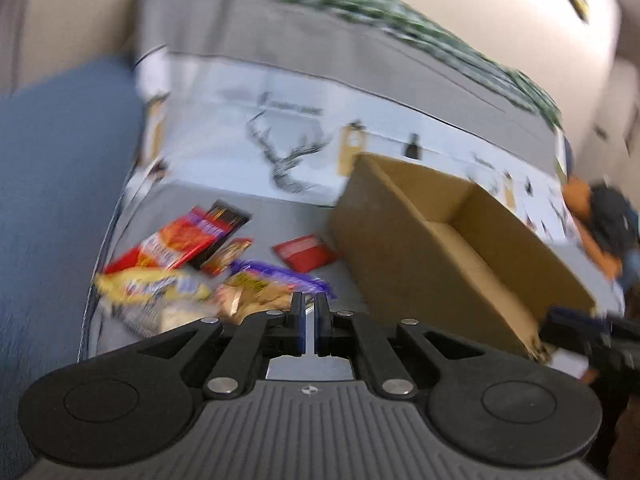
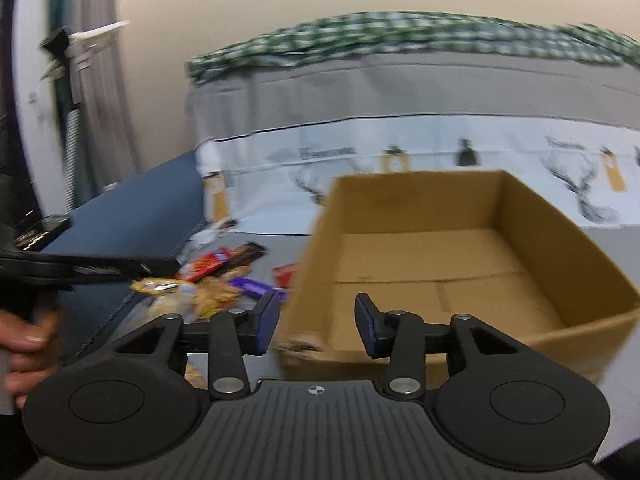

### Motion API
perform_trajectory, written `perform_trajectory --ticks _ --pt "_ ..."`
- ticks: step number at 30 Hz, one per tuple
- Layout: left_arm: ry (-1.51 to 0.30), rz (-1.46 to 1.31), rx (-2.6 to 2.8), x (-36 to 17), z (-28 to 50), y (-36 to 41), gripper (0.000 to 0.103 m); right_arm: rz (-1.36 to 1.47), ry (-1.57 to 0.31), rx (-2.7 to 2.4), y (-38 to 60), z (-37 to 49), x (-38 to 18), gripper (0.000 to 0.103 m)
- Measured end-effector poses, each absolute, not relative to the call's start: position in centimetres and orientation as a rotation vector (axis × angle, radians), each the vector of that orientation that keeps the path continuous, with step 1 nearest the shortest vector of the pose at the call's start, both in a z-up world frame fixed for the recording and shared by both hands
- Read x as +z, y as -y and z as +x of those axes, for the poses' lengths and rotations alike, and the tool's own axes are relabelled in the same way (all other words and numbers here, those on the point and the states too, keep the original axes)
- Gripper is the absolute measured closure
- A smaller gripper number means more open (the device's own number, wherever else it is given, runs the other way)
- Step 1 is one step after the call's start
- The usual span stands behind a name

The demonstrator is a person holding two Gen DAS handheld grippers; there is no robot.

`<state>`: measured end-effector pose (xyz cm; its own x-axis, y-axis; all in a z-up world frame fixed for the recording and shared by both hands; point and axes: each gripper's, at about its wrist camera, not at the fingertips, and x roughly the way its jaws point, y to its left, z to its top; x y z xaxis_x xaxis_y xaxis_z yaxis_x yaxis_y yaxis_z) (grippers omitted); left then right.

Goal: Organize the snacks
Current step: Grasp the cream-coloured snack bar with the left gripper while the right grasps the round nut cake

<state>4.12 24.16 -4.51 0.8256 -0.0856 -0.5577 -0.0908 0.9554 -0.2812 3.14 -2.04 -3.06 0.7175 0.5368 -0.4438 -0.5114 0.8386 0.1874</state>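
Hovering left gripper (image 1: 309, 300) nearly closed over snack packets (image 1: 192, 264), right gripper (image 2: 316, 320) wide beside cardboard box (image 2: 460, 256)

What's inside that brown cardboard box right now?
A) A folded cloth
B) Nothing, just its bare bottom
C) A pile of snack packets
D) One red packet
B: the cardboard box shows only its bare bottom, while the snack packets lie outside it, to its left.

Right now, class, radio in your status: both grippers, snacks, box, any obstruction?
Left gripper shut, nothing held. Right gripper open above box corner. Snack pile loose beside cardboard box; no snacks visible inside. No obstruction seen.
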Motion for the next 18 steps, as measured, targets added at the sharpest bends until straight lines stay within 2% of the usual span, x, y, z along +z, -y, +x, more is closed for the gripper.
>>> perform_trajectory --ticks 3,6,7,9,11,13,18 --pt "-0.638 -0.383 0.062 -5.1 4.7 -25.6 0.097 0.027 -0.511 0.697 -0.9 2.9 -3.0 0.05" --pt "-0.686 -0.426 0.125 -5.9 5.0 -26.5 0.092 -0.033 -0.549 0.832 -5.0 2.6 -3.6 0.033" --pt "-0.702 -0.435 0.151 -6.0 5.3 -26.9 0.087 -0.059 -0.576 0.869 -6.5 2.6 -4.0 0.028" --pt "-0.72 -0.446 0.189 -6.2 5.4 -27.5 0.073 -0.104 -0.613 0.923 -9.2 2.2 -5.4 0.026" --pt "-0.724 -0.465 0.217 -6.3 5.1 -28.2 0.054 -0.138 -0.65 0.939 -11.1 1.8 -7.0 0.019" --pt "-0.733 -0.477 0.27 -6.4 4.9 -28.6 0.047 -0.175 -0.715 0.944 -12.2 2.0 -8.6 0.013" --pt "-0.805 -0.505 0.321 -7.1 5.4 -29.2 0.035 -0.245 -0.754 0.932 -12.7 2.0 -10.8 0.012"
